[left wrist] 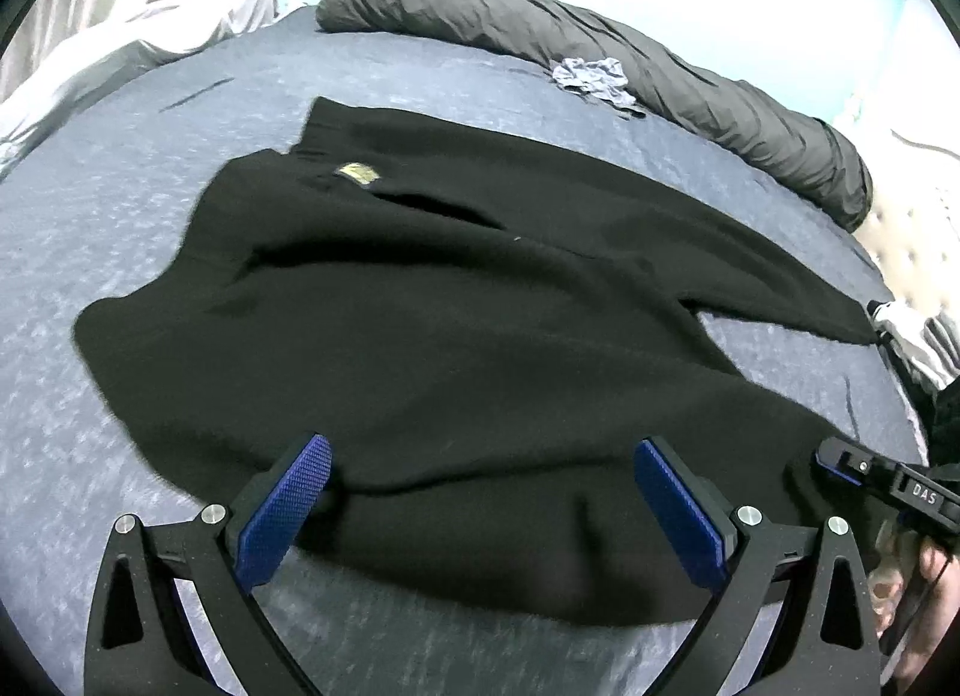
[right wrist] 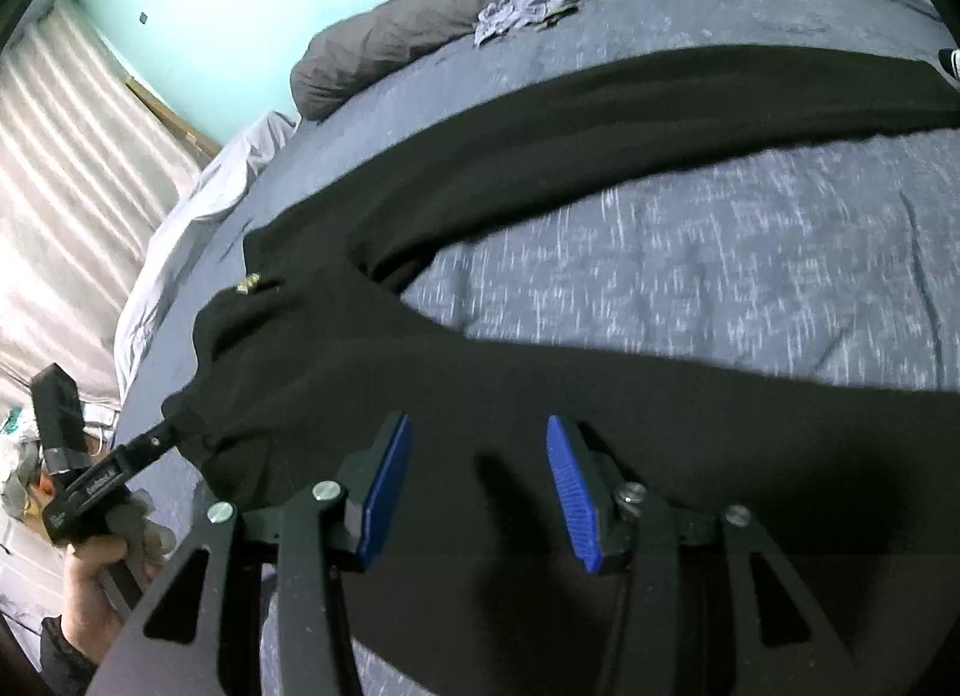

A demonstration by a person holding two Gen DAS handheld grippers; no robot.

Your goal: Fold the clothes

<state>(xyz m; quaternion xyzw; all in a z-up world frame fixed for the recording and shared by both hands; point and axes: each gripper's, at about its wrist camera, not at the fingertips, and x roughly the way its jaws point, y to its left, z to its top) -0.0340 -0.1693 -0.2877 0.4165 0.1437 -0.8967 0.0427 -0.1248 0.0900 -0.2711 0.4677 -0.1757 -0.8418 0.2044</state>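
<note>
I see the black pants lying spread out flat on the blue-grey bed cover, with one leg reaching far off to the right side. My left gripper has its blue fingers spread wide apart over the near edge of the pants, holding nothing. My right gripper also has its fingers spread apart over the black cloth, and a long grey pillow sits at the far side of the bed.

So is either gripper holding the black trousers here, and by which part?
Nothing is held. Both the left gripper and right gripper have open jaws over the black trousers' near edge.
</note>
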